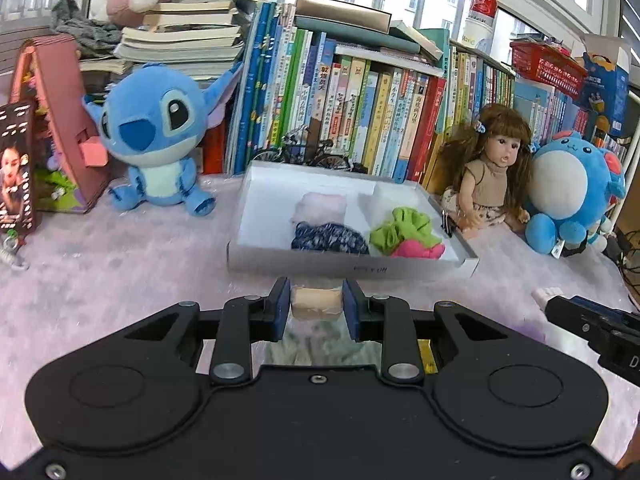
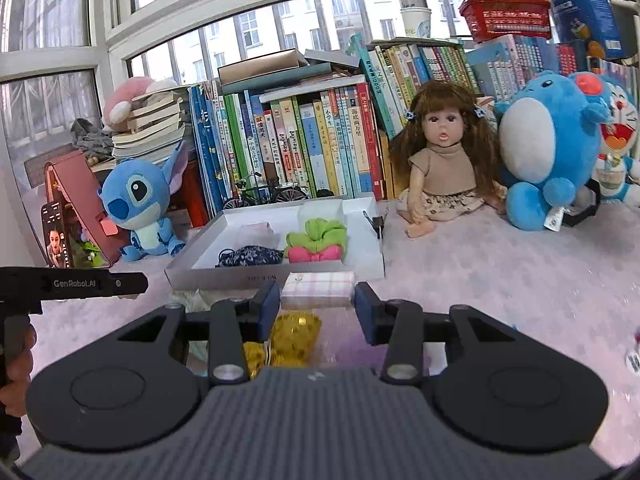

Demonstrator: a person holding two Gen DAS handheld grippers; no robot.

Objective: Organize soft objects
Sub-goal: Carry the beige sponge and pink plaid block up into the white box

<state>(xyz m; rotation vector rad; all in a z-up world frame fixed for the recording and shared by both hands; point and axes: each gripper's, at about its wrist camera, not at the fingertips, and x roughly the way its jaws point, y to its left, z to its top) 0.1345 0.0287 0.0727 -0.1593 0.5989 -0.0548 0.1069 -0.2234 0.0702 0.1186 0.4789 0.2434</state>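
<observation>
The left claw [image 1: 316, 306] is clenching a peach folded cloth [image 1: 316, 303]; the right claw [image 2: 316, 310] is gripping a pink checked cloth [image 2: 318, 289], both near the white tray [image 1: 352, 268].

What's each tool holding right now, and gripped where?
Left tool: a peach-coloured soft block, pinched across its two side faces. Right tool: a pink plaid folded cloth, clamped at its left and right ends.

Table [image 2: 500, 280] is showing a fuzzy pink cloth cover; white tray [image 2: 276, 276] at twelve o'clock is appearing matt cardboard; hand-held gripper [image 2: 316, 308] is presenting matt black plastic.
</observation>
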